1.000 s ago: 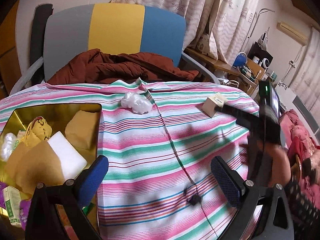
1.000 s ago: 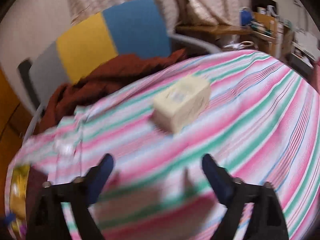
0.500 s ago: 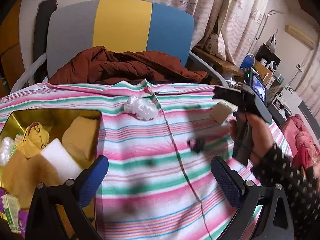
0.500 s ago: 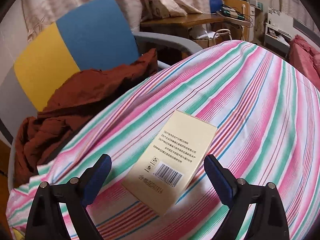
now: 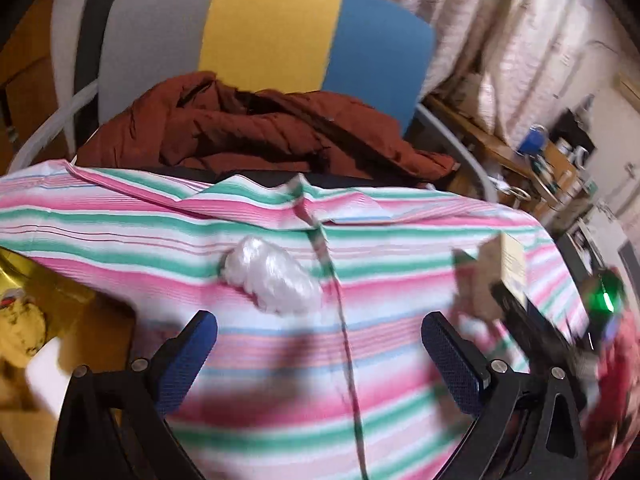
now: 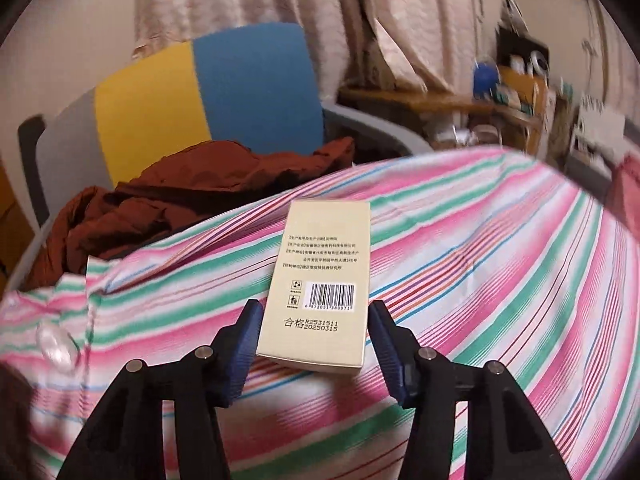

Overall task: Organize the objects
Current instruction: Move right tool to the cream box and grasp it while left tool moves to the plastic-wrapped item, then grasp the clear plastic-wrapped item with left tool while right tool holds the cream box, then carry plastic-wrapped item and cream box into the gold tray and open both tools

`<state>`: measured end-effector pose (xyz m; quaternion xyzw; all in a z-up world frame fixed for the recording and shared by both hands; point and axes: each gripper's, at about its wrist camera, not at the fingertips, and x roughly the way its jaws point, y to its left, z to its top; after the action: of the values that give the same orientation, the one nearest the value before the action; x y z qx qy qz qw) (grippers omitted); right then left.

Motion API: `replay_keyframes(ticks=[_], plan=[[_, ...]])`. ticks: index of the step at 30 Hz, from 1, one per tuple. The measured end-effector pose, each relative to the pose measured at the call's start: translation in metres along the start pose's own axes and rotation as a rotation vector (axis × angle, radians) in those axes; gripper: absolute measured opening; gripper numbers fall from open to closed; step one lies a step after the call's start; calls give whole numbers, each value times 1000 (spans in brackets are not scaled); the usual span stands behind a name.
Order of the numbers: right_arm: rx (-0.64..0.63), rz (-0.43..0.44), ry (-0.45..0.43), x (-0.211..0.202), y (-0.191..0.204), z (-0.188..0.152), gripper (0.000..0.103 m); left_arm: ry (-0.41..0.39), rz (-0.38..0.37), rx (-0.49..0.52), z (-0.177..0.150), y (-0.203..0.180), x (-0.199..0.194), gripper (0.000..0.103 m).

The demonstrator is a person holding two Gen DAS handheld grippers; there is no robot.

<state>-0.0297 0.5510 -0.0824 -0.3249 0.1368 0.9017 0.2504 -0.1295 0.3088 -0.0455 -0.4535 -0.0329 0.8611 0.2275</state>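
Note:
A cream cardboard box [image 6: 320, 276] with a barcode lies on the striped cloth, its near end between the fingers of my right gripper [image 6: 315, 308]. The jaws are closing and both blue pads sit against the box's long sides. The left wrist view shows the same box [image 5: 512, 264] at the right, tilted, with the black right gripper [image 5: 532, 320] on it. My left gripper [image 5: 316, 320] hangs open over the cloth with nothing between its fingers. A crumpled white plastic wad [image 5: 276, 280] lies just beyond its fingertips.
A gold tin [image 5: 24, 276] at the left edge holds a yellow item [image 5: 20, 328] and a white block [image 5: 44, 368]. A brown jacket [image 5: 256, 136] lies on the grey, yellow and blue chair [image 5: 272, 28] behind the table. A cluttered wooden desk [image 5: 532, 160] stands at the right.
My right gripper's jaws narrowed from wide open onto the box, which now lines up between them. The left gripper moved forward towards the white wad, and the tin slid to the view's left edge.

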Motion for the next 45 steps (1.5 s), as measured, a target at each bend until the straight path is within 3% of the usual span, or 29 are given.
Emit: replay_keyframes(ticks=[6,10,12,14,16,19,22,26,31,45], plan=[[51,16,5,5,-8,-2,51,41,108,-38,17,6,42,103],[54,21,3,6,-8,-3,51,-11,161,23,22,3,51,101],[52,19,-1,6,-8,-4,51,-25,168,66,22,0,55,79],[52,18,-3,5,-8,-5,51,-4,187,97,20,0,65,65],[51,17,-4,5,-8,-5,51,5,186,99,17,2,72,63],[47,13,-6,5,-8,-5,51,-44,176,135,10,1,71,53],[40,8,-9,4,-7,-6,51,-72,115,140,6,1,65,43],[39,3,-21,2,-7,-7,50,-146,53,178,-3,-7,47,42],[52,7,-56,-6,-9,-6,50,-205,42,243,-18,-17,30,42],[15,17,-63,-34,6,-24,50,-220,64,337,-62,-14,1,42]])
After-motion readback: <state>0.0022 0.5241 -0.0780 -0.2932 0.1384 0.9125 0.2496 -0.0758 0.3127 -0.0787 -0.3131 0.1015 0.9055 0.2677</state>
